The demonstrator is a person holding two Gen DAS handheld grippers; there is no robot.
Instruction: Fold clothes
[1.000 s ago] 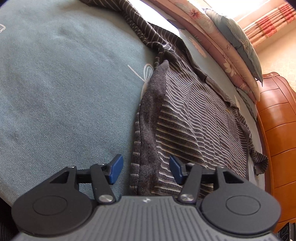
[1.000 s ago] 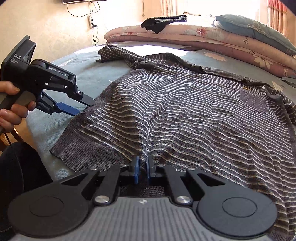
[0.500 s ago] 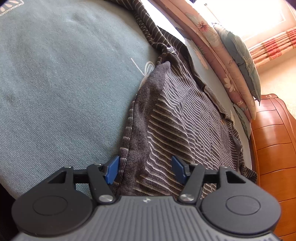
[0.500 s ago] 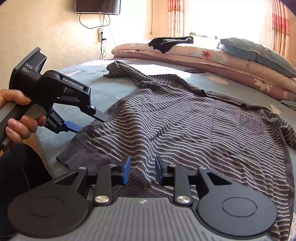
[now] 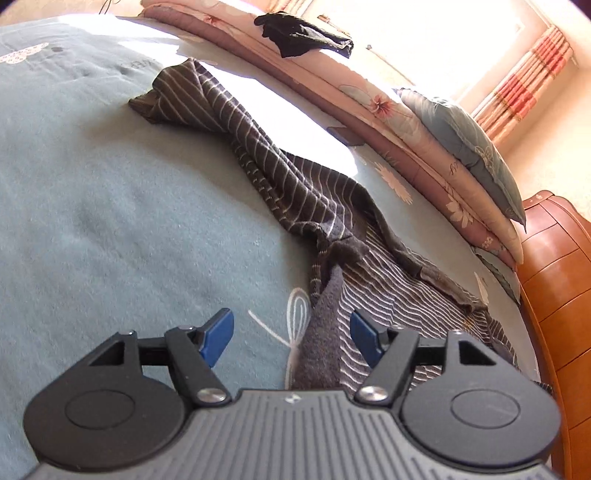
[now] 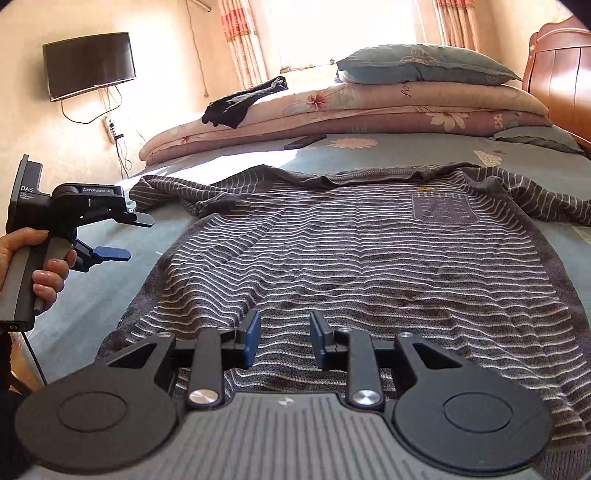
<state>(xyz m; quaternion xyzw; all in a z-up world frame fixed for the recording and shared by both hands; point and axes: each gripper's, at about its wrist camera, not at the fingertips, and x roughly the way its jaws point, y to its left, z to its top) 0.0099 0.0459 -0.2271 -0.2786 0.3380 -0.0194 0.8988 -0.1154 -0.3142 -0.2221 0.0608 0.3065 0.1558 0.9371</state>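
Here my left tongs [image 5: 291,338] gape wide over the striped sweater's [image 6: 369,266] side edge, my right tongs [image 6: 283,341] parted above its hem; it lies flat on the bed [image 5: 110,221].

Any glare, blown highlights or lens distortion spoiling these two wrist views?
Left wrist: window blown out, a sunlit patch washes out the bed sheet, strong fisheye curvature. Right wrist: window overexposed, yet the striped sweater stays sharp and evenly lit.
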